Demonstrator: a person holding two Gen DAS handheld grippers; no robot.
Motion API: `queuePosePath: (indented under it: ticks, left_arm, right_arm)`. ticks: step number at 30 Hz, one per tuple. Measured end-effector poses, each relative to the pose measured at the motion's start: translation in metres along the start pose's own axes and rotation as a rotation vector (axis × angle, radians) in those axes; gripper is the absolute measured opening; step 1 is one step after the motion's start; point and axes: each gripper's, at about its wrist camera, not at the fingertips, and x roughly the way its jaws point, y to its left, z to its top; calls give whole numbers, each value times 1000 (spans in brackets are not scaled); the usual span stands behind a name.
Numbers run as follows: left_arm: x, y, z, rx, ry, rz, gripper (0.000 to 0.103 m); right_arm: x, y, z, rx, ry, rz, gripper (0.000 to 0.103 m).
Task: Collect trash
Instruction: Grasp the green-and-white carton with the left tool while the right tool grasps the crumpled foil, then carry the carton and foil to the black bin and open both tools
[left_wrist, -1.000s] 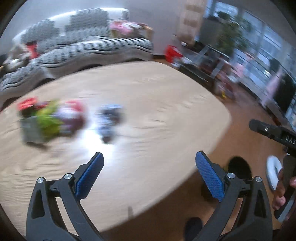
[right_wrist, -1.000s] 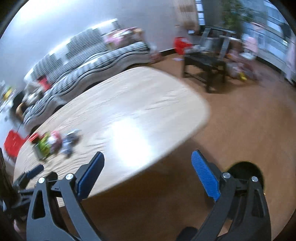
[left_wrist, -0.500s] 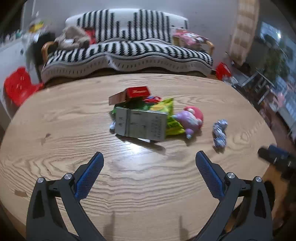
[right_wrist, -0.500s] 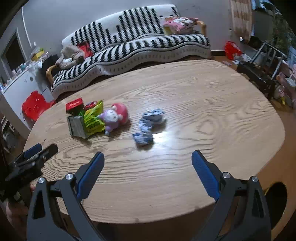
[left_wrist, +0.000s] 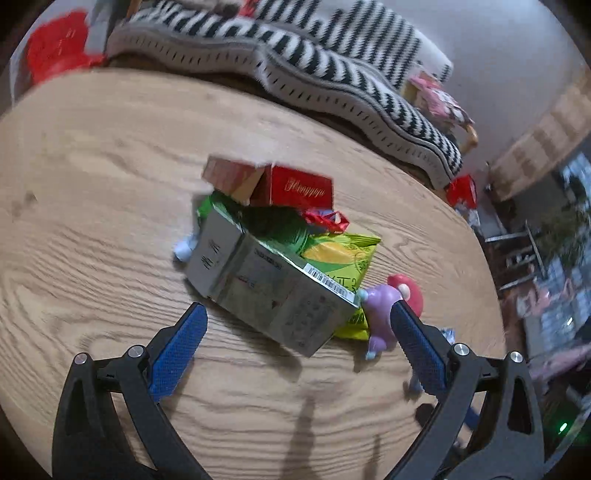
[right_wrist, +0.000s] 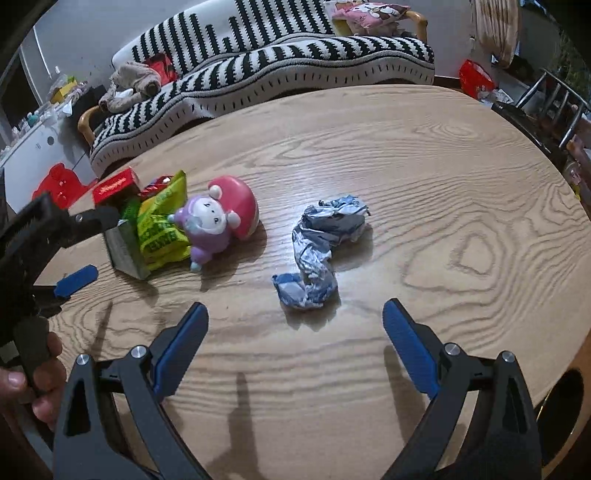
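A flattened silver carton (left_wrist: 266, 284) lies on the wooden table (left_wrist: 92, 184) over a green-yellow snack bag (left_wrist: 343, 254), with a red box (left_wrist: 299, 188) and a red wrapper (left_wrist: 327, 219) behind it. My left gripper (left_wrist: 295, 339) hovers open just in front of the carton, nothing between its fingers. In the right wrist view a crumpled blue-white wrapper (right_wrist: 319, 247) lies ahead of my right gripper (right_wrist: 295, 339), which is open and empty. The same carton (right_wrist: 125, 247), bag (right_wrist: 162, 225) and red box (right_wrist: 114, 184) sit at the left there, beside the left gripper (right_wrist: 77, 251).
A purple and pink plush toy (right_wrist: 218, 221) rests between the pile and the crumpled wrapper; it also shows as plush toy (left_wrist: 391, 306). A striped sofa (right_wrist: 258, 62) stands behind the table. A dark round opening (right_wrist: 561, 402) lies off the table's near right edge. A hand (right_wrist: 33, 384) holds the left gripper.
Both grippers have swung from the floor side to face the table and closed in: the left toward the carton pile, the right toward the crumpled wrapper. Both stay open.
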Motion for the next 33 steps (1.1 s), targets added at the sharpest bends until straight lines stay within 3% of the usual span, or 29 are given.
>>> queuePosePath:
  ticks: [9,10,11,12,14,15,16,20,23,33]
  left_arm:
    - [33,4,4,-166,33,-43,96]
    - [33,2,5,-155,20,-33,94]
    - [32,0,5,-141,10,-21,85]
    - [32,-2,5,-128,4,-15,76]
    - [34,-9,3,-82,23,-39,49]
    - [33,-11,1,-66,27,-50,46]
    - [29,-14,-1,-36,22,-39,41]
    - [9,-24,-7,92,0,0,23]
    - [-10,-19,-13,155,7,9,17]
    - [-55,27,-38,299,28,55,11]
  right_arm:
    - [31,-11,12,15,14,-13,92]
    - [32,-10,13,6,14,-17,90]
    - [33,-9,13,-6,12,-20,87]
    - [34,-7,14,-26,9,-25,80]
    - [32,-5,13,-53,1,-33,56]
    - [32,-5,14,-59,2,-26,33]
    - [31,-7,13,-55,10,-12,28]
    - [17,-8,13,-74,-16,-14,26]
    - [0,-9,10,-73,-36,7,26]
    - [-36,5,-15,-139,-23,29,25]
